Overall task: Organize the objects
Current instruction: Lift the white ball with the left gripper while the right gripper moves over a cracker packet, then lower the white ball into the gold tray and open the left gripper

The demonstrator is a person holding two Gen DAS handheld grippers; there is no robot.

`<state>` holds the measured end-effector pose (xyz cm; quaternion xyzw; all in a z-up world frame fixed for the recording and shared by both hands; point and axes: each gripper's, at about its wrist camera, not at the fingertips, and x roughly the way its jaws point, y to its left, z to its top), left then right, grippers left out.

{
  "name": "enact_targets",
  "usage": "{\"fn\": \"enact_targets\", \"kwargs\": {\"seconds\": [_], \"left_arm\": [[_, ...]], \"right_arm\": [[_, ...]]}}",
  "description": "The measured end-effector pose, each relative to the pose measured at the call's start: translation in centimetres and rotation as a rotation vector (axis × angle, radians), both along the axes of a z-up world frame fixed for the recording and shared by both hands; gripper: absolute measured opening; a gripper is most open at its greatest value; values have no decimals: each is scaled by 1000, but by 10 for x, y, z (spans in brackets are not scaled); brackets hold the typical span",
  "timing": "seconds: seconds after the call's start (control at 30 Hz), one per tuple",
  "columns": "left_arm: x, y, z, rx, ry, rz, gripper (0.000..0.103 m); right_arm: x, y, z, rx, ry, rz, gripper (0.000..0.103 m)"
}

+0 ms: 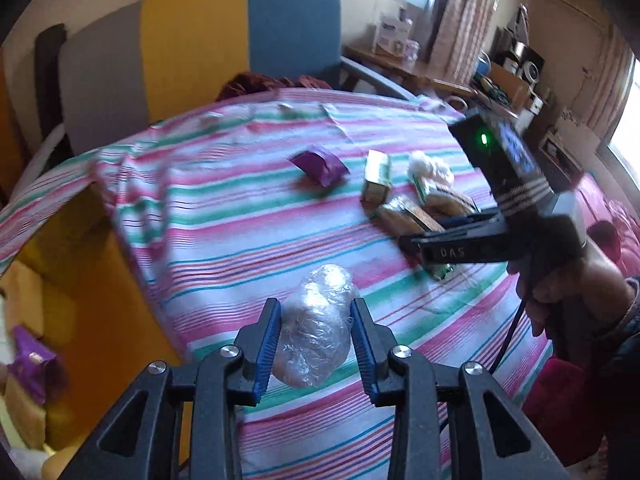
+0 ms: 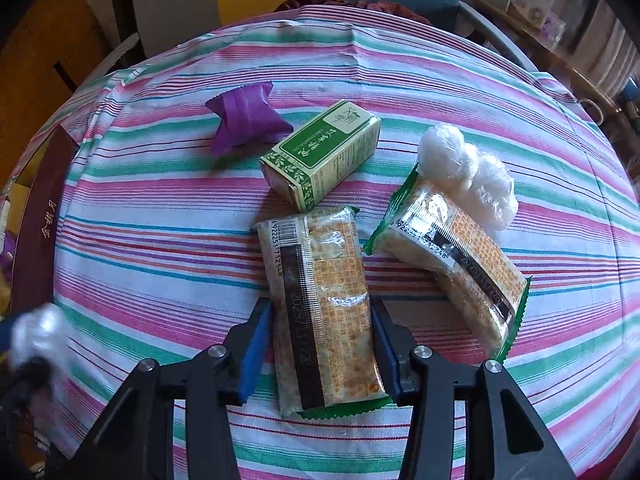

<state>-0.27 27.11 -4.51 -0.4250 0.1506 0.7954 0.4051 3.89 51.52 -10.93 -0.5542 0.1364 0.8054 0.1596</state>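
Tabletop (image 2: 160, 208), striped cloth:
- My left gripper (image 1: 316, 332) is clamped on a plastic-wrapped ball (image 1: 316, 328), held above the cloth.
- My right gripper (image 2: 322, 344) is clenched on a cracker packet (image 2: 320, 300) lying flat.
- Second packet (image 2: 456, 264), green box (image 2: 320, 152), purple wrapper (image 2: 244, 116), white bundle (image 2: 468, 172) lie beyond it.

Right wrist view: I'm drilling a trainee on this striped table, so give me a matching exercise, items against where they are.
Items:
1. cracker packet
2. green box
3. purple wrapper
4. clear-wrapped bundle

Places:
A. far left on the striped cloth
B. between the left gripper pads
C. between the right gripper pads
D. just beyond the gripped packet

Pairs: 1-C, 2-D, 3-A, 4-B
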Motion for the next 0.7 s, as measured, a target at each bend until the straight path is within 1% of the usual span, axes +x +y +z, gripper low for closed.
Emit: {"fn": "enact_targets", "kwargs": {"seconds": [0.03,0.13,0.3,0.37,0.47,0.5,0.57,0.7], "left_arm": [[-1,-7,6,7,15,22,35],[-5,-26,20,24,63,88,35],[-11,-54,37,39,131,177,35],[-12,-65,42,46,143,196,35],[-18,-78,44,52,134,228,35],[-22,-83,43,57,116,243,35],[-34,-93,38,73,48,272,35],[-76,-122,22,120,-137,374,35]], "right_arm": [[-10,-4,-4,4,-1,3,49],[-17,-13,-8,21,-4,10,49],[-15,-15,-7,35,-1,15,49],[-15,-17,-7,45,1,17,49],[-14,-22,-7,60,4,21,49],[-14,-23,-7,66,4,22,49],[-14,-24,-7,77,3,25,49],[-12,-26,-6,88,2,24,49]]}}
